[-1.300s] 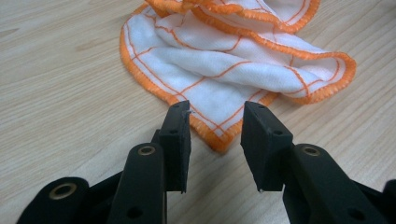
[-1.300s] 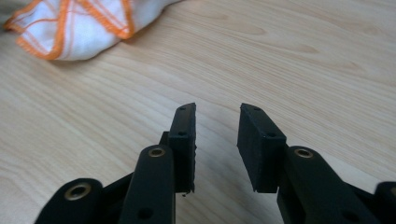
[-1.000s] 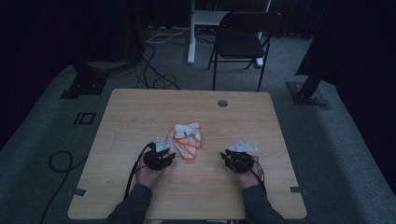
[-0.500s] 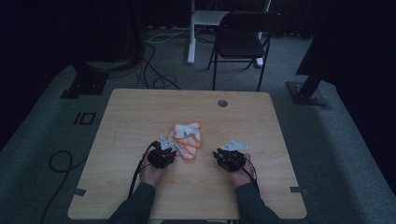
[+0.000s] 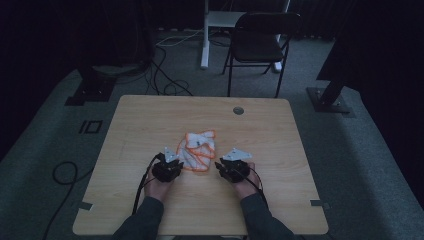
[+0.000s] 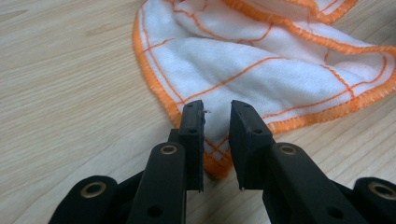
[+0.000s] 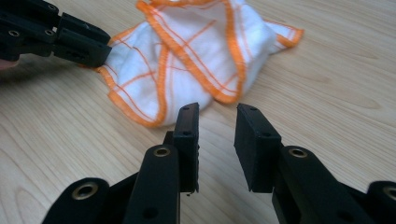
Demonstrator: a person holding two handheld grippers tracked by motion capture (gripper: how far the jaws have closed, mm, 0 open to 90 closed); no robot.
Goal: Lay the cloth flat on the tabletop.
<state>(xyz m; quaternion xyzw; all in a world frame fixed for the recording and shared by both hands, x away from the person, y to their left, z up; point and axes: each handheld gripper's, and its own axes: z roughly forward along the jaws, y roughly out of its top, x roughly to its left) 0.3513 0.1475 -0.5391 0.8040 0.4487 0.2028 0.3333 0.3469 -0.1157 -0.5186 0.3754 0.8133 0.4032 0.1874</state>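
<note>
Wooden table [image 5: 150, 125] mostly bare; both jaws apart, left's just closing around cloth [image 6: 261, 70] corner.

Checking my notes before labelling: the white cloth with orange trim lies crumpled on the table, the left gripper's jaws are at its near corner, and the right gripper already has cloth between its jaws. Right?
Not quite. The right gripper has nothing between its jaws: the right gripper view shows bare table there, short of the cloth. The rest stands, with the left gripper at the cloth's corner.
</note>
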